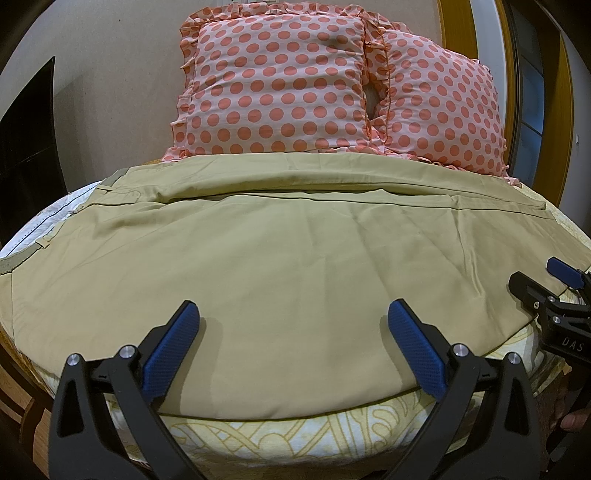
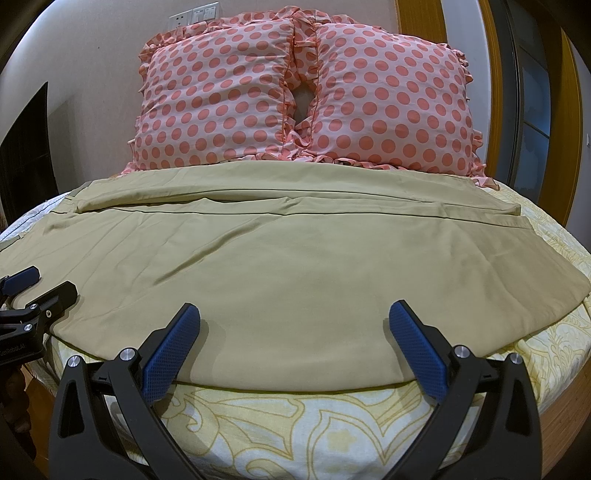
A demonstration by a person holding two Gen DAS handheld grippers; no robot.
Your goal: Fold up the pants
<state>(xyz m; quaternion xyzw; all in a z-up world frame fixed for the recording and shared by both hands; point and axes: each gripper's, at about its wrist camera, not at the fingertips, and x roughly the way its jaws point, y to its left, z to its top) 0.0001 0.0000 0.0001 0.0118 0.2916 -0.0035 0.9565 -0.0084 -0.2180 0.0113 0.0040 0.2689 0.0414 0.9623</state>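
Observation:
Khaki pants [image 1: 288, 258] lie spread flat across the bed, waistband at the left, legs running to the right; they also show in the right wrist view [image 2: 295, 266]. My left gripper [image 1: 293, 314] is open and empty, hovering over the near edge of the pants. My right gripper [image 2: 294, 314] is open and empty over the near edge further right. The right gripper shows at the right edge of the left wrist view [image 1: 550, 284], and the left gripper shows at the left edge of the right wrist view [image 2: 37, 284]. Neither touches the cloth.
Two pink polka-dot pillows [image 1: 280, 88] [image 2: 388, 103] stand against the wall behind the pants. A yellow patterned bedsheet [image 2: 295, 424] covers the bed; its front edge is close below the grippers. A wooden door frame [image 1: 458, 29] is at the right.

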